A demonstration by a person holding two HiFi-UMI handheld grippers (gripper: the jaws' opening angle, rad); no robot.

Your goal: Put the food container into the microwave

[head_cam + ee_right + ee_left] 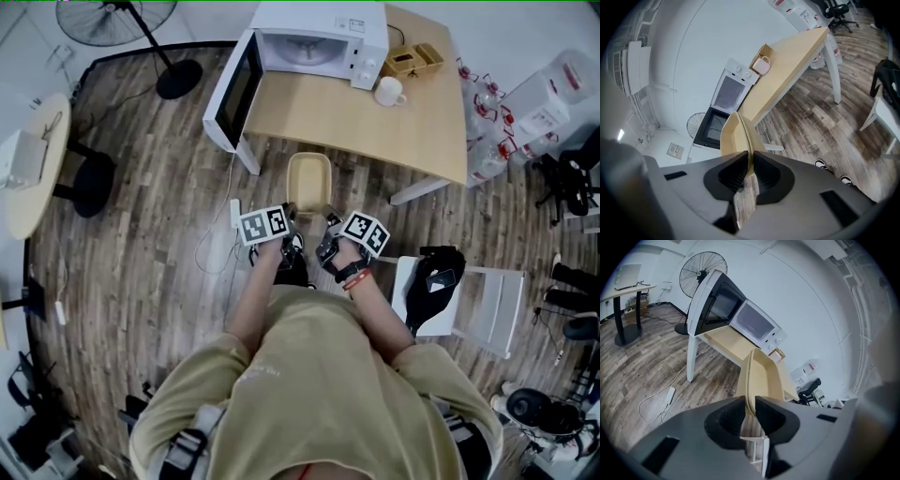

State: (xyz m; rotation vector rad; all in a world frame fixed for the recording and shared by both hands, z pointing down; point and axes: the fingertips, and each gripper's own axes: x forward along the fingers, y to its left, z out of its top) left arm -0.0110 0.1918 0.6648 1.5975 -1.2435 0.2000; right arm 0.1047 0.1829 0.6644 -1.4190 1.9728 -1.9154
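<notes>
Carrying the food container (310,180) in mid-air over the floor, just short of the worktop (375,131), with the microwave (319,42) ahead and its door (234,89) swung open. Clenched on the thin near rim with the jaws of the left gripper (749,409), and likewise, just beside, with those of the right gripper (749,169). Looks empty, light, stiff and smooth, probably plastic, so likely to tip or slip from an edge pinch. Best held level by the rim wall, both sides together, without squeezing harder.
</notes>
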